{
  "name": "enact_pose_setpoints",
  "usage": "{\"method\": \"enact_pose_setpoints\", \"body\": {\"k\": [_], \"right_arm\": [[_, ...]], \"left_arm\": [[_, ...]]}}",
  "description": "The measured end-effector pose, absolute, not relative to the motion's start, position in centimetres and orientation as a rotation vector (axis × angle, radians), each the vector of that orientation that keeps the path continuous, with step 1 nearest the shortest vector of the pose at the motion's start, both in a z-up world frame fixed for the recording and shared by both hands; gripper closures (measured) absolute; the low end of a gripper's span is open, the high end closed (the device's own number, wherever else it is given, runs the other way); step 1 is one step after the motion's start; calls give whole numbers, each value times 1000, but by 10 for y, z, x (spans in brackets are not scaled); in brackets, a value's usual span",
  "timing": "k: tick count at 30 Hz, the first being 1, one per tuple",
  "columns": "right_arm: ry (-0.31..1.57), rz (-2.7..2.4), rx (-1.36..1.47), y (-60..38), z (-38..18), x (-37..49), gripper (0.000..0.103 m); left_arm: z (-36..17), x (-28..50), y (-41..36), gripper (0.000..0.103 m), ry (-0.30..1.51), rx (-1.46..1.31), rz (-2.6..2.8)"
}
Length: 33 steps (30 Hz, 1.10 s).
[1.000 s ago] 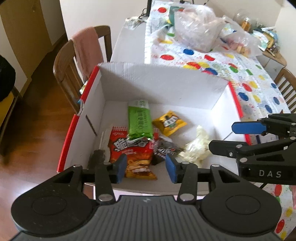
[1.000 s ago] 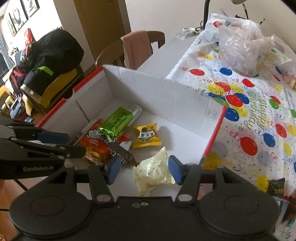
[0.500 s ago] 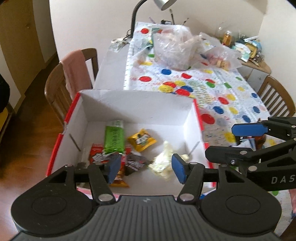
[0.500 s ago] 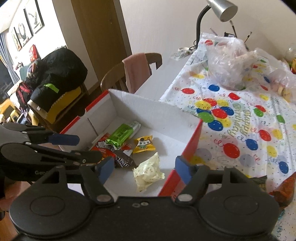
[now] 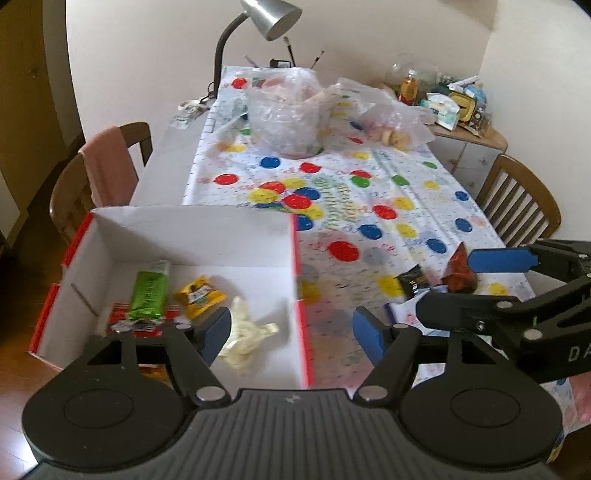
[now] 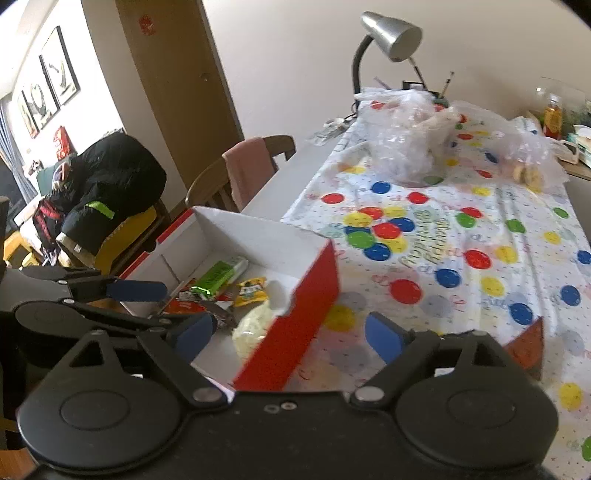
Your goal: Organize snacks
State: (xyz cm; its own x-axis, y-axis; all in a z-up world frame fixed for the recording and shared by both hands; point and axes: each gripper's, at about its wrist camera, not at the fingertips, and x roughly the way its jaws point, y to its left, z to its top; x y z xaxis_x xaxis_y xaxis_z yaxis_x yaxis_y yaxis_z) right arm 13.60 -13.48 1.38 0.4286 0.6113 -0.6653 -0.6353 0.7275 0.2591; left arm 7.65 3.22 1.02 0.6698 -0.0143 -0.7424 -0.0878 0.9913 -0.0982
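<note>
A long tabletop [image 5: 166, 162] is seen under a balloon-print cloth [image 5: 406, 206], with a wooden chair [image 5: 74, 184] draped in a pink towel [image 5: 107, 166] at 9 o'clock and a desk lamp [image 5: 273, 18] at 12 o'clock. At 8 o'clock of the left wrist view a red-and-white box [image 5: 184, 236] is set on the tabletop. Inside it, from left to right, a green pack [image 5: 147, 295] is laid over a red pack [image 5: 122, 314], then a yellow pack [image 5: 199, 295] and a pale crumpled bag [image 5: 247, 332] are seen. The left gripper [image 5: 291, 332] is held above the box's right wall with its jaws opening and nothing between them. At 3 o'clock a black pack [image 5: 413, 280] and a dark red pack [image 5: 460, 273] are left on the cloth outside the box. The right gripper [image 6: 288, 332] is seen over the box's red wall, its jaws opening and nothing clamped. Clear plastic bags [image 5: 288, 110] are piled at 12 o'clock.
</note>
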Motion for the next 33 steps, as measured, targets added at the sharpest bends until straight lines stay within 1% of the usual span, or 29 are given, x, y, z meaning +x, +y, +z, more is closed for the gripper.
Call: {"method": "enact_pose_setpoints", "body": {"k": [1, 3, 9, 21, 26, 33], "right_arm": [[815, 778, -28, -143, 14, 137, 10], [810, 771, -23, -158, 14, 139, 8], [790, 745, -24, -208, 10, 145, 1], [858, 699, -65, -297, -26, 170, 0], [890, 703, -81, -324, -42, 185, 0], [964, 675, -64, -344, -73, 202, 0]], "left_arm": [[10, 78, 26, 24, 827, -132, 44], [10, 80, 14, 22, 814, -142, 50], [-2, 94, -25, 22, 843, -175, 32], [-41, 135, -94, 22, 963, -175, -43], [-57, 155, -117, 22, 989, -4, -156], [-72, 174, -130, 22, 1014, 137, -311]]}}
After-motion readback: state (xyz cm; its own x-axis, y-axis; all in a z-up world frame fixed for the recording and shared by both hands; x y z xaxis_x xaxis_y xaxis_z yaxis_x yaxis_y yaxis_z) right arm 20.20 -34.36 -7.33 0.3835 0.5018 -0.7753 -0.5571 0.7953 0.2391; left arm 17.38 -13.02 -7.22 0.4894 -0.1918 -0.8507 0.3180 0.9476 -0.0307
